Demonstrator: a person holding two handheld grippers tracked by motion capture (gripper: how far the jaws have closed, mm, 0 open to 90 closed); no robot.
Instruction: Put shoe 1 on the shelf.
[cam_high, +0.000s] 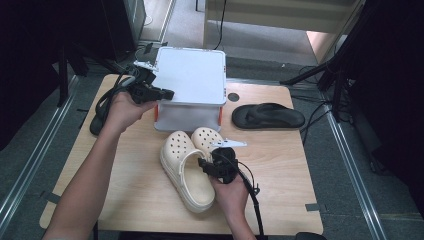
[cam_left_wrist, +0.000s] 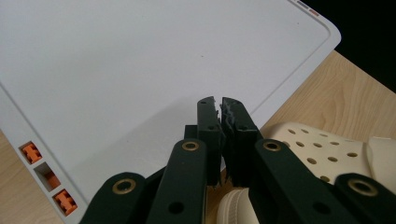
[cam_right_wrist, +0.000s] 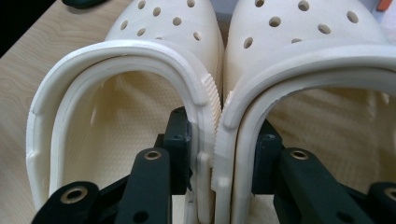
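While both hands are up on the bench, status per item:

Left hand (cam_high: 122, 107): forearm runs in from the near left corner, angled toward the far middle; wrist level, palm wrapped round the gripper body.
Left gripper (cam_high: 167, 94): jaws clenched on each other, nothing between them; tips sit at the left edge of the flat white plastic lid (cam_high: 190, 75), over its near left corner. In the left gripper view the closed tips (cam_left_wrist: 220, 107) hover just above the lid surface (cam_left_wrist: 140, 60).
White storage box with orange latches (cam_high: 187, 117): far middle of the bench, under that lid.
Right hand (cam_high: 230, 192): comes in from the near edge, right of centre, pointing away from the person.
Right gripper (cam_high: 204, 165): jaws grasping the two adjoining inner walls of the pair of cream perforated foam clogs (cam_high: 187, 167), one jaw inside each shoe (cam_right_wrist: 217, 140), walls pinched together.
Clogs: centre of the bench, just in front of the box, toes toward it, side by side and touching.
Black flip-flop sandal (cam_high: 268, 116): far right, beside the box, apart from the clogs.
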